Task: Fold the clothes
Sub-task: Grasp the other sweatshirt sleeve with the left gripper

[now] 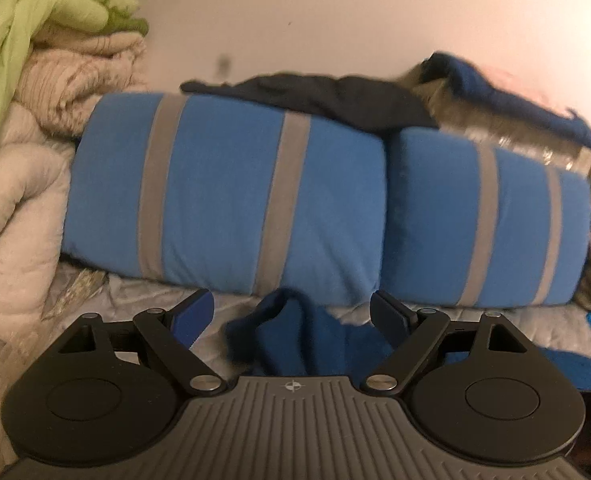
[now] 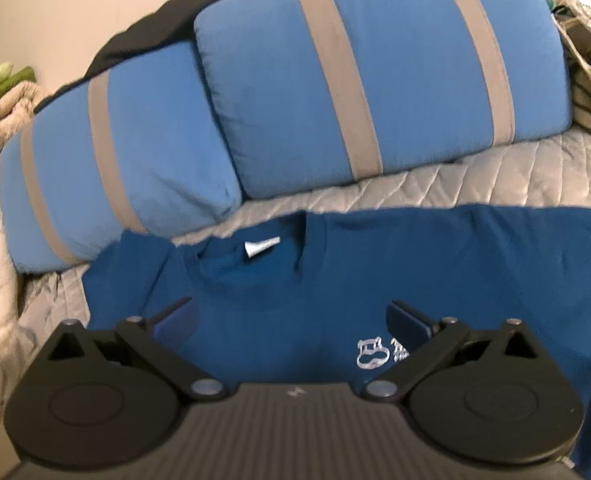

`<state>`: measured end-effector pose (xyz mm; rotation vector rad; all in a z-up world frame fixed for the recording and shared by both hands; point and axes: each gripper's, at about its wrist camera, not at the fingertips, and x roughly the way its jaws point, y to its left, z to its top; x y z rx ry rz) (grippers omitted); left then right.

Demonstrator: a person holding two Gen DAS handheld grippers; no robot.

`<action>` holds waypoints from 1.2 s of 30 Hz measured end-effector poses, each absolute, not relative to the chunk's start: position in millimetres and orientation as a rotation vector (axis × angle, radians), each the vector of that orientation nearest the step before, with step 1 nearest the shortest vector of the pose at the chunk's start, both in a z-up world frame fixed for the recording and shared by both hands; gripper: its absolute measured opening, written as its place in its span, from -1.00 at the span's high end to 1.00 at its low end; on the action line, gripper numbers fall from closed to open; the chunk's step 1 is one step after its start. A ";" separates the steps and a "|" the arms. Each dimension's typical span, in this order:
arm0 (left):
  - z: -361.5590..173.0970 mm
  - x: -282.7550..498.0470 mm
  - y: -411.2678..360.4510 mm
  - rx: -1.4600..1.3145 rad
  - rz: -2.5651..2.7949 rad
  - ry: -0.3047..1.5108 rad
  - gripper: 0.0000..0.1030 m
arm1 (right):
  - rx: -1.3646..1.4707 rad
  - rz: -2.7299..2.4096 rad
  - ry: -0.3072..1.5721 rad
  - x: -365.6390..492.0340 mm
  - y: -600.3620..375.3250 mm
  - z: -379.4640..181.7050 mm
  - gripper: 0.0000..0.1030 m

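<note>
— Where's the shirt?

— The blue T-shirt point(image 2: 435, 264) lies front-up on the grey quilted bedspread point(image 2: 475, 184), its collar with the white tag point(image 2: 260, 247) towards the two blue pillows with grey stripes point(image 2: 375, 80). A small white logo point(image 2: 371, 354) shows on the chest.

— And the grippers?

— The right gripper point(image 2: 291, 316) hangs over the chest with its jaws spread wide, nothing between them; the logo sits just inside its right finger. The left gripper point(image 1: 291, 312) is wide too, with a rumpled bit of the shirt, perhaps a sleeve point(image 1: 295, 332), bunched between its fingers. The pads aren't pressing on it.

— Anything else about?

— Dark clothing point(image 1: 327, 96) is draped on top of the pillows, and there's a heap of cream bedding point(image 1: 35, 184) with a green blanket point(image 1: 43, 12) at the left.
</note>
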<state>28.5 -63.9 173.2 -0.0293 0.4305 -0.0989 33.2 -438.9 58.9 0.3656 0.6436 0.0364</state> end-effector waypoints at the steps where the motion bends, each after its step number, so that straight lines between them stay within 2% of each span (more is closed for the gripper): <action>1: 168.7 31.0 -61.0 -0.029 -0.096 0.440 -0.67 | 0.355 0.043 0.655 34.0 -437.0 54.4 -1.00; 18: 112.1 77.5 -58.4 -0.035 -0.204 0.554 -0.62 | 0.302 0.066 0.673 34.2 -427.3 45.0 -1.00; 20: 108.9 84.0 -60.7 -0.039 -0.224 0.562 -0.36 | 0.300 0.066 0.674 34.7 -426.9 44.1 -1.00; 25: 94.5 105.8 -66.9 -0.080 -0.262 0.624 -0.28 | 0.312 0.065 0.690 35.2 -426.9 40.9 -1.00; 28: 83.4 115.7 -67.4 -0.124 -0.297 0.655 -0.13 | 0.312 0.077 0.689 34.4 -427.1 40.5 -1.00; 33: 66.6 129.2 -71.5 -0.140 -0.317 0.700 -0.12 | 0.325 0.095 0.708 36.7 -427.1 36.7 -1.00; 34: 62.8 132.1 -72.8 -0.139 -0.316 0.714 -0.04 | 0.323 0.099 0.709 37.0 -426.3 36.1 -1.00; 36: 54.3 138.1 -74.7 -0.138 -0.295 0.756 0.35 | 0.319 0.107 0.714 37.4 -425.2 34.7 -1.00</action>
